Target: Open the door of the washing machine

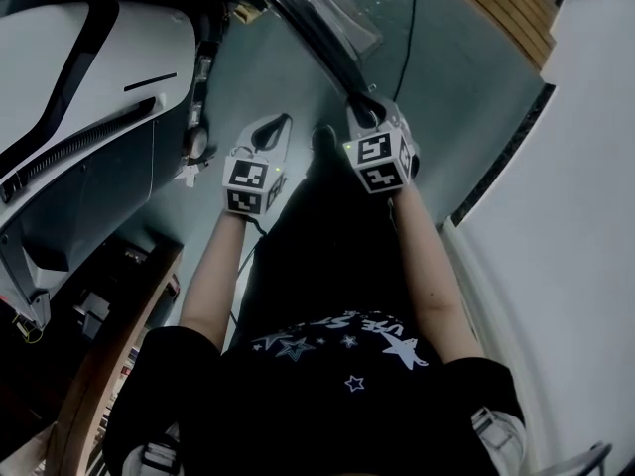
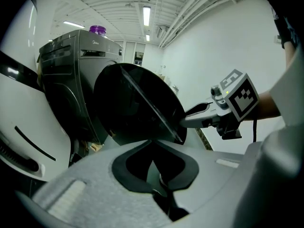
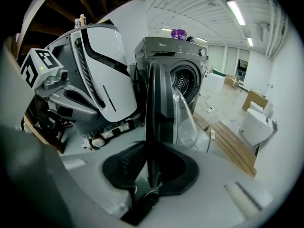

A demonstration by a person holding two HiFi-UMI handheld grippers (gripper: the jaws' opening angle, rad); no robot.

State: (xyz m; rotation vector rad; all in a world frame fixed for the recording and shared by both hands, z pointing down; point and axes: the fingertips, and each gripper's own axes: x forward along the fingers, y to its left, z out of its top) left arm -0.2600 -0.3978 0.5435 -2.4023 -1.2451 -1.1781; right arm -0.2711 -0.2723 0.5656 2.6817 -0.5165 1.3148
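Note:
The dark grey washing machine (image 3: pixel 190 61) (image 2: pixel 71 80) stands with its round door (image 3: pixel 159 108) (image 2: pixel 137 103) (image 1: pixel 317 18) swung out, and the drum opening shows behind it. My right gripper (image 3: pixel 152 151) (image 1: pixel 362 102) (image 2: pixel 190 118) is shut on the door's outer rim, with the rim between its black pads. My left gripper (image 2: pixel 153 144) (image 1: pixel 278 127) hangs beside it, to the left in the head view, a little short of the door. Its tips are together and nothing is between them. In the right gripper view the left gripper (image 3: pixel 76 101) is at the left edge.
A white and black appliance (image 1: pixel 79 58) (image 3: pixel 104 65) stands close on the left of the washer. A purple bottle (image 3: pixel 178 33) sits on top of the washer. Wooden planks (image 3: pixel 232 146) (image 1: pixel 506 8) lie on the floor to the right, and a cable (image 1: pixel 412 28) runs across it.

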